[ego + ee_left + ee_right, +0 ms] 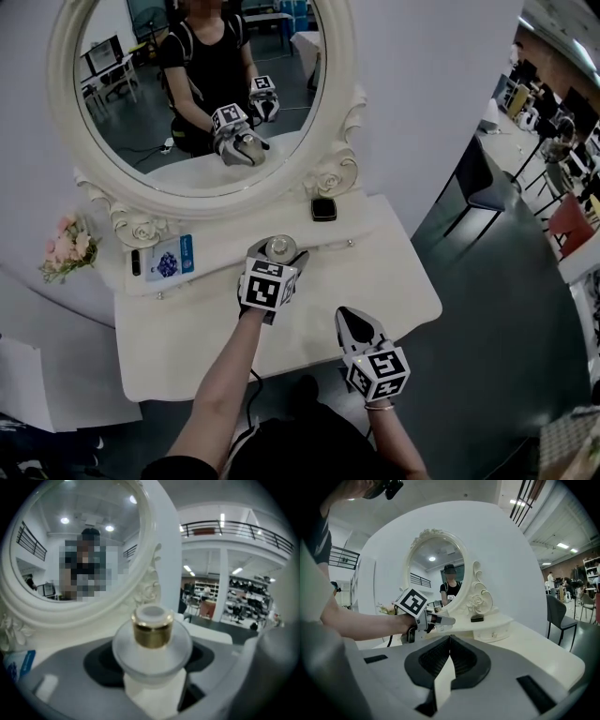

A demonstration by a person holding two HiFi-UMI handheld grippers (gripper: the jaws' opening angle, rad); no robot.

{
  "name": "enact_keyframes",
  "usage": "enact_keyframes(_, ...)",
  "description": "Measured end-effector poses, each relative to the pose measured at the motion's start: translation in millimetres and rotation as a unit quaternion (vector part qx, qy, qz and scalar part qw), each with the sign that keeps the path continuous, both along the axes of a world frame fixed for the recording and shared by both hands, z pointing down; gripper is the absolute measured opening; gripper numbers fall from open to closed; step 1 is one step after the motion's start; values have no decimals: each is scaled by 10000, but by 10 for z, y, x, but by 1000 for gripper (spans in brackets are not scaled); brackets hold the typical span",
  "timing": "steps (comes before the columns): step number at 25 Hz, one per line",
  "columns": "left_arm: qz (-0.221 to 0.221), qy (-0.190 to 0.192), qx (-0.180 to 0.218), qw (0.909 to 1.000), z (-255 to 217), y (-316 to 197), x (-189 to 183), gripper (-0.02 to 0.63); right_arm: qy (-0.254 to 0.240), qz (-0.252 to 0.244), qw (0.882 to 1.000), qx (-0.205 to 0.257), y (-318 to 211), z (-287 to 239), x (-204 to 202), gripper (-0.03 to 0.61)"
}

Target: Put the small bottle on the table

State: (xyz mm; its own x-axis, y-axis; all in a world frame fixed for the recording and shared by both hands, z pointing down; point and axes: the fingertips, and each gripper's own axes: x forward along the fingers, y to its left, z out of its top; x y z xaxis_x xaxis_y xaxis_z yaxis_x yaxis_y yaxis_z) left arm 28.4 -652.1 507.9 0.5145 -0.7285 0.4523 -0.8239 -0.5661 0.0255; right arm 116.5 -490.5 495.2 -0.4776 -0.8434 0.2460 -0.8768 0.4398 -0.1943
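Observation:
The small bottle is round and frosted, with a gold collar and a white cap. My left gripper is shut on its body and holds it upright over the front edge of the raised shelf below the mirror. I cannot tell whether the bottle touches anything under it. My right gripper is shut with nothing in it, low over the near right part of the white table. In the right gripper view, the left gripper shows ahead at the left.
A big oval mirror stands at the back. On the shelf lie a black box, a blue-and-white packet and a small dark item. Pink flowers stand at the left end. A chair is on the right.

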Motion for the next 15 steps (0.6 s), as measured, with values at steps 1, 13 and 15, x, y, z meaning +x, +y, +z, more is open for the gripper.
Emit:
enact_keyframes(1, 24, -15, -12, 10000, 1, -60, 38, 339, -9, 16, 10000, -9, -15, 6, 27, 5)
enact_keyframes(13, 118, -477, -27, 9988, 121, -652, 243, 339, -57, 66, 9999, -92, -181, 57, 197, 5)
enact_keyframes(15, 149, -525, -23, 9985, 136, -730, 271, 339, -48, 87, 9999, -106, -200, 65, 227, 5)
